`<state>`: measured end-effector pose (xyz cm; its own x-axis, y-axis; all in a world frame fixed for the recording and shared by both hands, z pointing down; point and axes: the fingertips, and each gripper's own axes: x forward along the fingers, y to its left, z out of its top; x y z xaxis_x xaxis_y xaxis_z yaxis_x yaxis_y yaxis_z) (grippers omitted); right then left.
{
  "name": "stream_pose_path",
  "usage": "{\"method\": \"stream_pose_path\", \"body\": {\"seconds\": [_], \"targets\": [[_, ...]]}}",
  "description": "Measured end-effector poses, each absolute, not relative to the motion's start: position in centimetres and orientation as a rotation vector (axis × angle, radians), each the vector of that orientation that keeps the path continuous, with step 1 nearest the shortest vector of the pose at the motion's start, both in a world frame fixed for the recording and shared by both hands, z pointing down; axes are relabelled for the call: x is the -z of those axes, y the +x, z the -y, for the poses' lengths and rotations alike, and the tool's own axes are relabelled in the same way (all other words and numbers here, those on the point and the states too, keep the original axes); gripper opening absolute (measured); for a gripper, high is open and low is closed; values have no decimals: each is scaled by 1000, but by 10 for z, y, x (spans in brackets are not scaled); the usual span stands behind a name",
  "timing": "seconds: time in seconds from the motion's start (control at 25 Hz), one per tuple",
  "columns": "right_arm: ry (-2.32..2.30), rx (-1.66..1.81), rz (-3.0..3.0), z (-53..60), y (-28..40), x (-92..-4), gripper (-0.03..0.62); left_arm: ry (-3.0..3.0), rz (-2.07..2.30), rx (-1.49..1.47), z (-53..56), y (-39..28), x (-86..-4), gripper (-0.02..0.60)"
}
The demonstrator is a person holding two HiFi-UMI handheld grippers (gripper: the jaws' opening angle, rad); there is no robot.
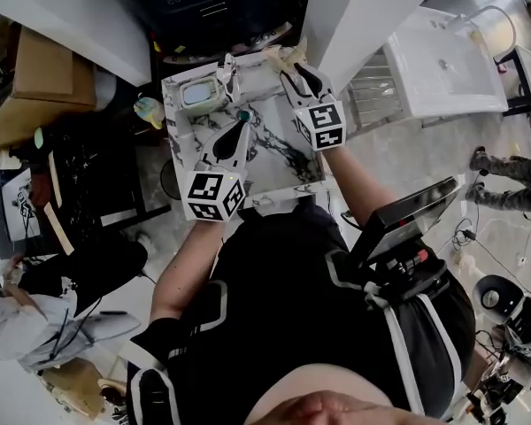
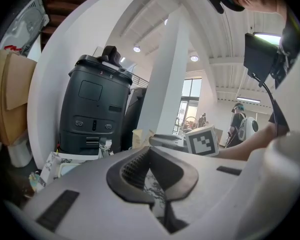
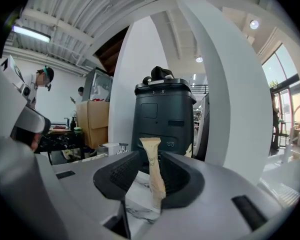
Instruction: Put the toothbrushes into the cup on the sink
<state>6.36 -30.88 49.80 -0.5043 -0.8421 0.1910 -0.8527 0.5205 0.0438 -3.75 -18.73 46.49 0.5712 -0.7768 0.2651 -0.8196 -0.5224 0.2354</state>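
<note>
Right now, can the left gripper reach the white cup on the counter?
Probably yes. The left gripper hangs close beside the white cup over the marble counter, with nothing between them; its jaws are shut and would need to open.

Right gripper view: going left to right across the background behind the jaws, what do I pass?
Person → cardboard box → black machine → white pillar. The beige tube between the jaws overlaps the machine, so it is left out of the order.
</note>
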Motion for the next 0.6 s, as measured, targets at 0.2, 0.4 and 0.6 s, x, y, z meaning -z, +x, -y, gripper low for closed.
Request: {"method": "stream_pose_path", "body": {"seconds": [0.2, 0.4, 0.6], "targets": [[1440, -148, 2612, 293, 66, -469, 95, 2457, 1348, -142, 184, -43, -460, 6], [1390, -119, 2686, 271, 62, -435, 58, 2444, 1375, -126, 181, -46, -455, 6], [1407, -109, 2719, 254, 70, -409, 35, 2465, 1395, -104, 180, -41, -441, 6]]}}
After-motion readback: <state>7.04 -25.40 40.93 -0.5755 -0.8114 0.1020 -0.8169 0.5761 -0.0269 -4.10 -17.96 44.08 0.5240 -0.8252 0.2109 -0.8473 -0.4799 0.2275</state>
